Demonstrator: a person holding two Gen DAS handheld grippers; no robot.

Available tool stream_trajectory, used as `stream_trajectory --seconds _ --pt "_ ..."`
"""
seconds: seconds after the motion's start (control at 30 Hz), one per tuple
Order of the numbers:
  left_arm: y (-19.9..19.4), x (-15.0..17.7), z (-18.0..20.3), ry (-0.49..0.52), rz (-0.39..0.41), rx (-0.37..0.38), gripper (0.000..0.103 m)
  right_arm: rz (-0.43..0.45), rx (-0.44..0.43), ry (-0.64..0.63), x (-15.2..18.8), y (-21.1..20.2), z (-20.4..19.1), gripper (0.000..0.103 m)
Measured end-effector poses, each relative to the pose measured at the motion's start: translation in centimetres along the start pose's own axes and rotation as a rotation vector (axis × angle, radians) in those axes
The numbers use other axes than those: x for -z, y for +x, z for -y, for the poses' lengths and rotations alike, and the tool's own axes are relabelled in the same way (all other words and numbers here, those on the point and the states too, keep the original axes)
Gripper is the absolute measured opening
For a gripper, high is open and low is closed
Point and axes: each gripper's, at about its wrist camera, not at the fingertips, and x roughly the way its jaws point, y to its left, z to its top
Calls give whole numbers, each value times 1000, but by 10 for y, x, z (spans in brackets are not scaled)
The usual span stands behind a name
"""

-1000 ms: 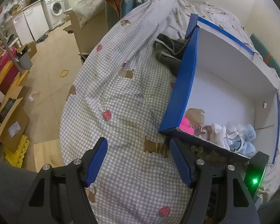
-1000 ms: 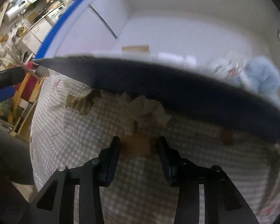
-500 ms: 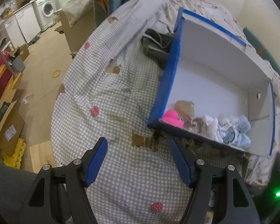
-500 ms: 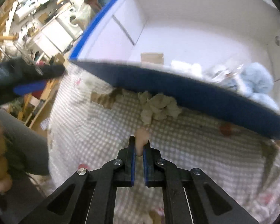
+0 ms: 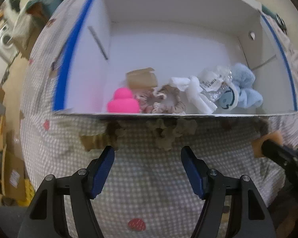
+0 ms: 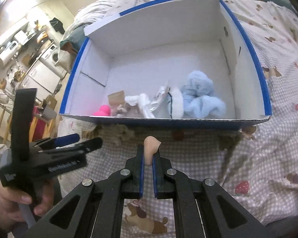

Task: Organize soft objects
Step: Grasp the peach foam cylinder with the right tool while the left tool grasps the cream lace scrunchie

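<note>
Left wrist view
- Left gripper (image 5: 148, 156): its jaws stand wide apart with nothing between them. It points down at the checked bedcover (image 5: 149, 178), just in front of the box (image 5: 180, 13).
- Box: white inside with blue edges. It lies just past the fingertips, with its near wall crossing the view from side to side.
- Things in the box: a pink blob (image 5: 122, 101), a beige scrunchie (image 5: 164, 103), a white cloth (image 5: 196, 93) and a blue fluffy thing (image 5: 246, 89) sit in a row along the near wall.
- Peach soft piece (image 5: 268, 140): at the right edge, pinched in the black tip of the other gripper, which is blurry here.

Right wrist view
- Right gripper (image 6: 148, 156): its jaws are squeezed nearly together on the peach soft piece (image 6: 151, 146).
- How the piece sits: it stands up out of the jaws. Its long side runs along the fingers, and its rounded end points toward the box.
- Box (image 6: 265, 91): right ahead of the piece, past the near wall. The open top faces up.
- Nearer hand: the right one, since it has the piece. I think it must go up and over the near wall.
- Free spot: the far part of the box floor looks bare.
</note>
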Motion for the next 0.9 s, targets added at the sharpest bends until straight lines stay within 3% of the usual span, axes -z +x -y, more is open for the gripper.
stream_trajectory --seconds 0.37,0.4,0.53,0.63,0.9 --pt "51 -22 10 1 -40 14 66 -19 52 -11 1 17 -1 9" --pt "55 -24 7 -3 -43 13 64 -18 52 -16 0 19 -2 9" --pt "59 -24 2 -16 -58 51 23 -17 58 -18 0 21 -3 9" --pt "55 -21 3 3 -42 54 17 -16 59 -11 0 21 -1 9" --pt "30 5 -13 -57 -24 35 15 -16 84 -51 2 25 -9 9"
